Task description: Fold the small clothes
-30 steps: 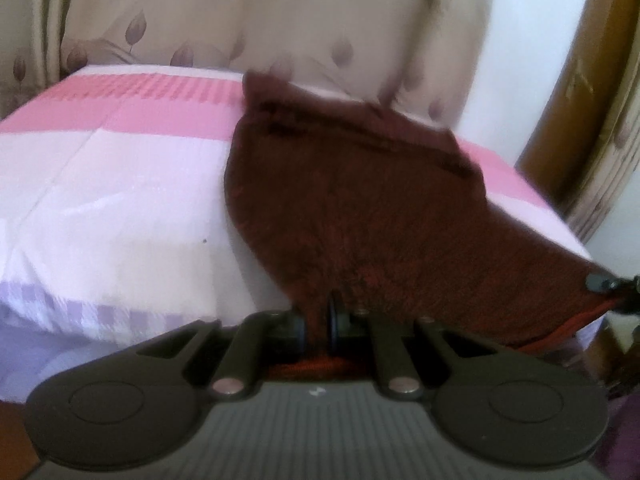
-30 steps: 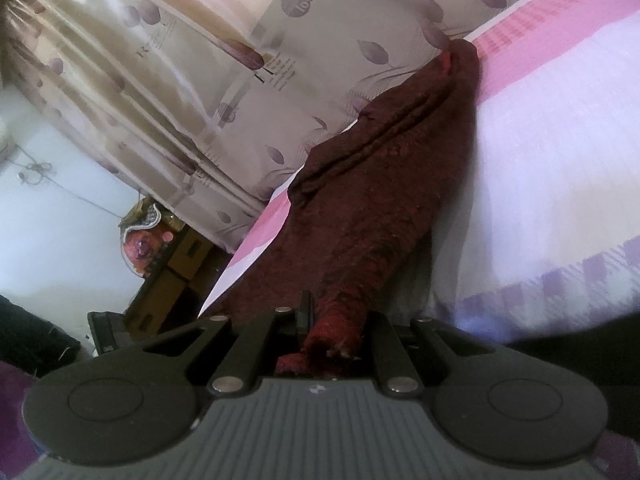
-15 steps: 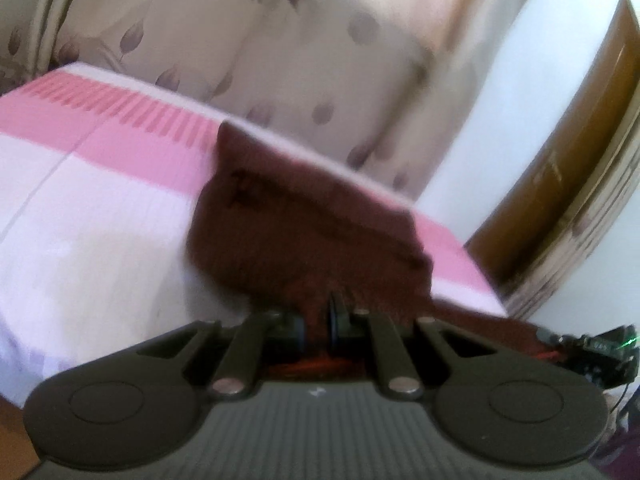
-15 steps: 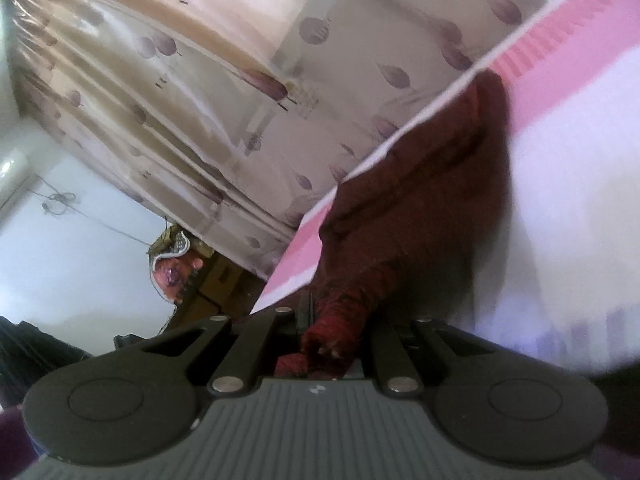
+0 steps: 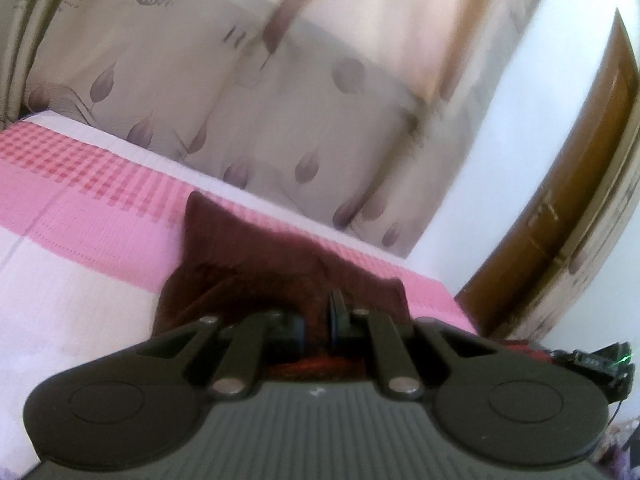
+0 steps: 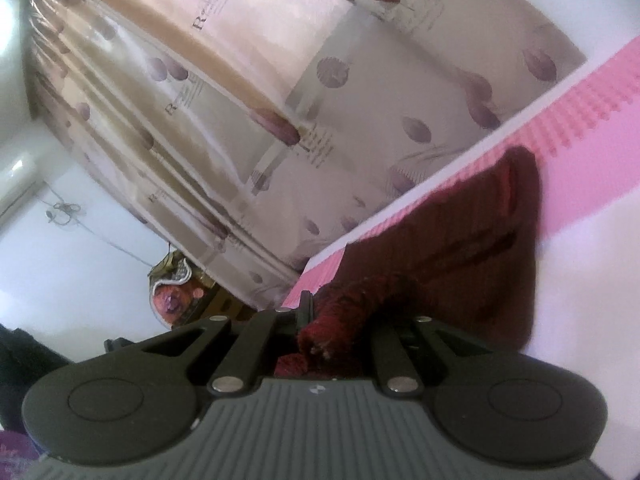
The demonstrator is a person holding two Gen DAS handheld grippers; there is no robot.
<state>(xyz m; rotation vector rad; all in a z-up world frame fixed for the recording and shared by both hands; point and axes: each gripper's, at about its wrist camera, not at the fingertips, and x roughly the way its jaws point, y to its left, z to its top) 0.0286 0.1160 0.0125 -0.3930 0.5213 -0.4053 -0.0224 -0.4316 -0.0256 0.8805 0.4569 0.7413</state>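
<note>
A dark maroon knitted garment (image 5: 256, 264) lies on the pink and white bed (image 5: 80, 248), its far corner pointing toward the curtain. My left gripper (image 5: 316, 320) is shut on the near edge of the garment, which bunches between the fingers. In the right wrist view the same garment (image 6: 472, 248) stretches across the bed (image 6: 592, 240). My right gripper (image 6: 332, 320) is shut on a rolled, reddish edge of it. Both held edges are lifted over the rest of the cloth.
A beige curtain with leaf prints (image 5: 280, 92) hangs behind the bed. A brown wooden door (image 5: 560, 220) and white wall stand at the right. Boxes and a patterned object (image 6: 172, 296) sit on the floor beside the bed.
Both grippers have carried the near edge of the garment forward toward the curtain side. The visible part of the garment has become shorter, and the views tilt upward.
</note>
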